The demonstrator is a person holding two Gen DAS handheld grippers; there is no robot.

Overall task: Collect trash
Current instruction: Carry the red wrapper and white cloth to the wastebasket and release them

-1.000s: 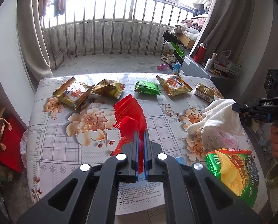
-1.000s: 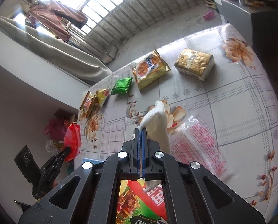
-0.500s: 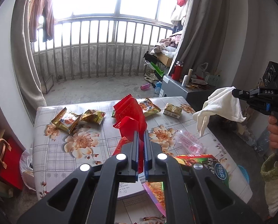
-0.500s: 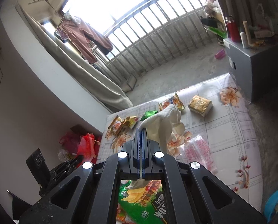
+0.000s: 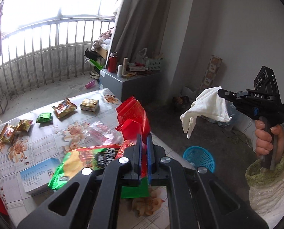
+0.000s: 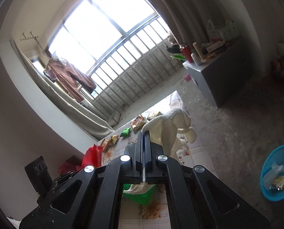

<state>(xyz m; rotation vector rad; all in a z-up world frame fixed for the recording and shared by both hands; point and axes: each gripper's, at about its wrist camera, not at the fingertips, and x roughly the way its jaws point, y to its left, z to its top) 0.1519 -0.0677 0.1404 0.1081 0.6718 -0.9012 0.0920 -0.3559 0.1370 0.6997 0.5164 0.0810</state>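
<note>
A red wrapper [image 5: 134, 114] is pinched by one edge between the closed jaws of the left gripper [image 5: 144, 139], so that most of the crinkled foil stands free ahead of the fingertips and clear of the table [image 5: 46, 137]; an edge grip of this kind is judged to suit thin, limp packaging, which can then be dropped by simply opening the jaws. A white tissue [image 5: 208, 105] is clamped in the same way by the right gripper [image 6: 144, 133], a thin white strip being seen between its closed pads while the rest droops forward and to the right. Both pieces are held up in the air rather than rested on the table, which is judged to mean that they are being carried to the blue basket [image 6: 277, 171] on the floor; some trash is already seen inside it. In the left wrist view the basket [image 5: 199, 158] lies on the floor just off the table's right edge, below and between the two grippers. In the right wrist view it lies low and well to the right of the fingertips. Several snack packets [image 5: 63, 107] are left along the far edge of the table, and a green chip bag [image 5: 81, 162] lies near the near edge.
</note>
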